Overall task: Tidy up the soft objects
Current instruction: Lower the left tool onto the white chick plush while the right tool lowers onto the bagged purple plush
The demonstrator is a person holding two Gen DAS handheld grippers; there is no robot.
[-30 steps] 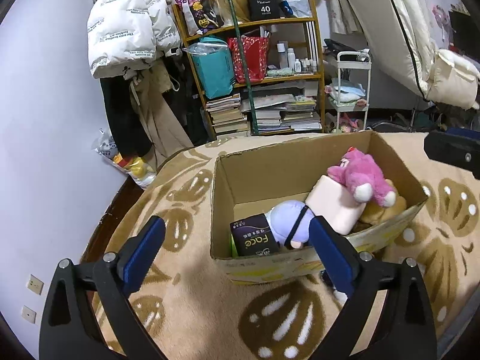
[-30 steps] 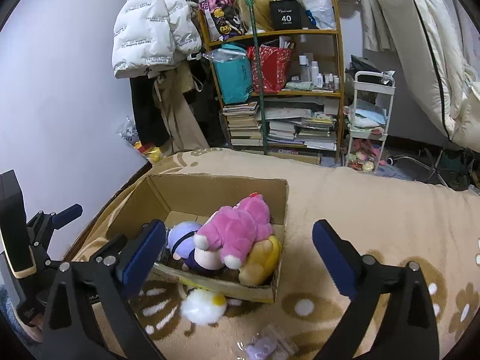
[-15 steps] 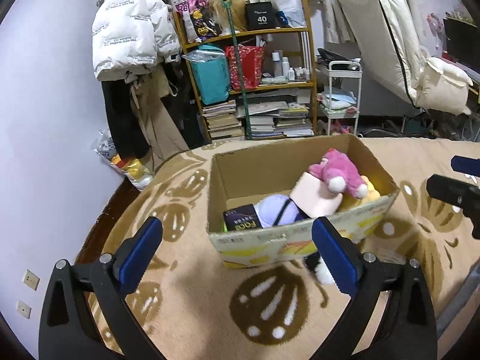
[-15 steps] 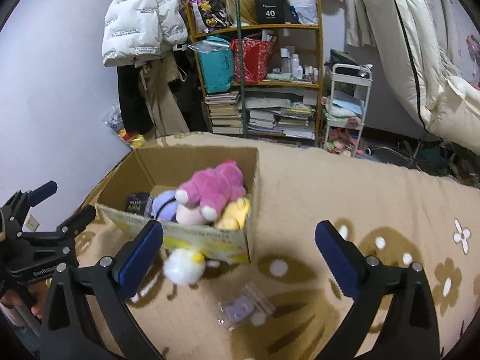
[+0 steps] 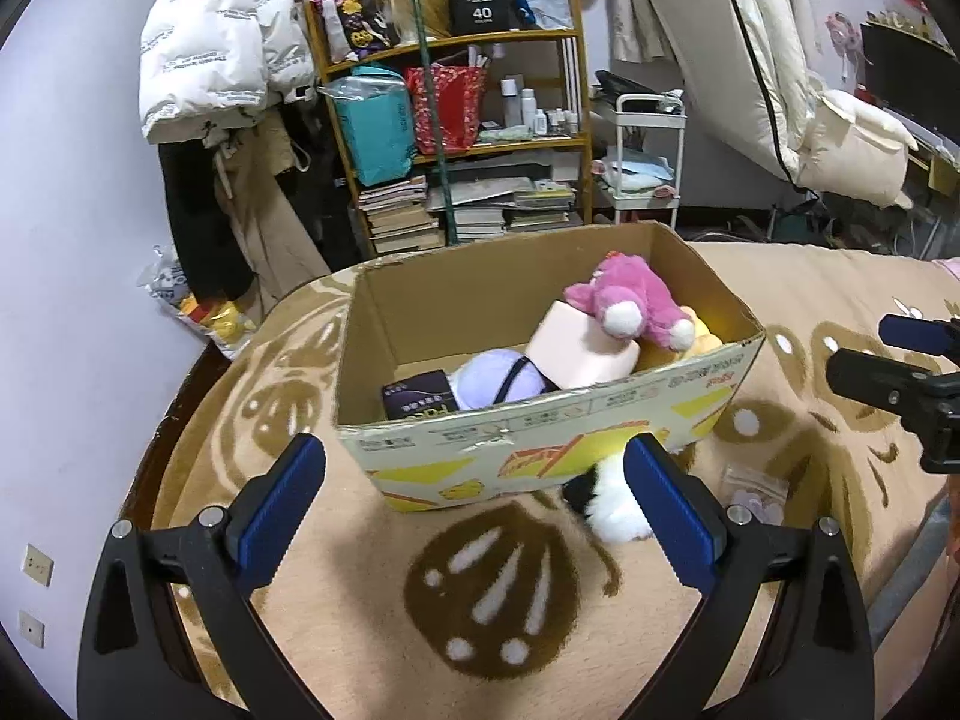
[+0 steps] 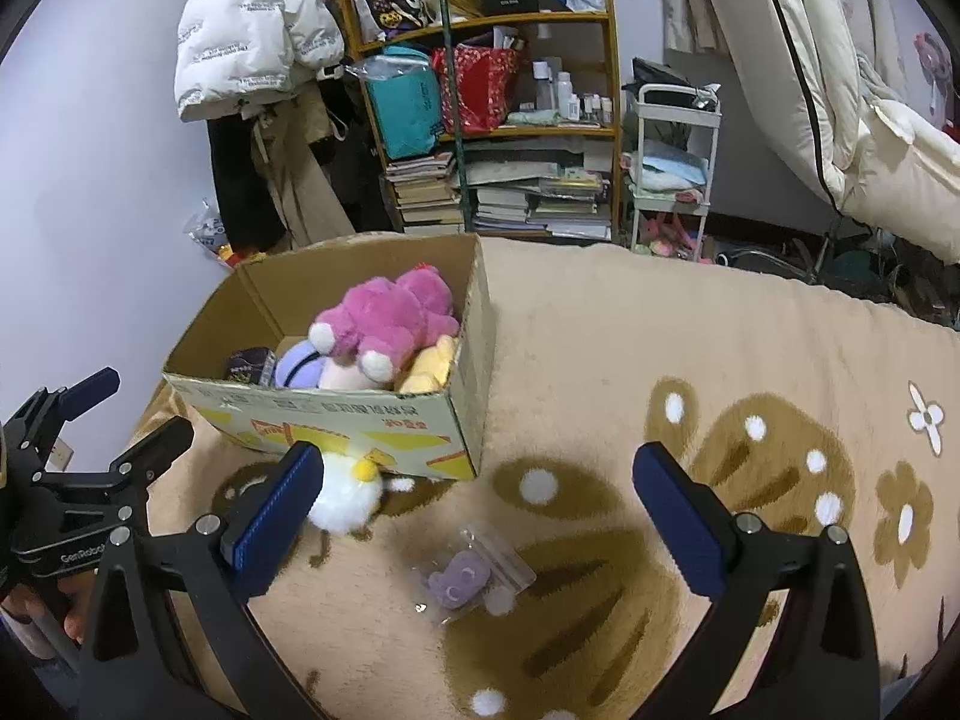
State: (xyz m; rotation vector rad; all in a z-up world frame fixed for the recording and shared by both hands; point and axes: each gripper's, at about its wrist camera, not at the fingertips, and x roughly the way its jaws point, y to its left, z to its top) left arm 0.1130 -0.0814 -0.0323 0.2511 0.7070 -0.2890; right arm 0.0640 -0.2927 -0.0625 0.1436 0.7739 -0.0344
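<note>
Both grippers had drawn back from the cardboard box [image 6: 336,420], fingers spread and empty. The white plush [image 6: 345,495] lay against its front; pinching its middle looked safest.

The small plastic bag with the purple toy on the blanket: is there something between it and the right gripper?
Nothing visible. The plastic bag lies alone on the blanket, ahead of the open right gripper. The white plush sits apart, to its left, against the cardboard box.

Home bedroom: cluttered bookshelf [image 6: 498,120], hung jacket [image 6: 252,24], blanket [image 6: 660,360].
</note>
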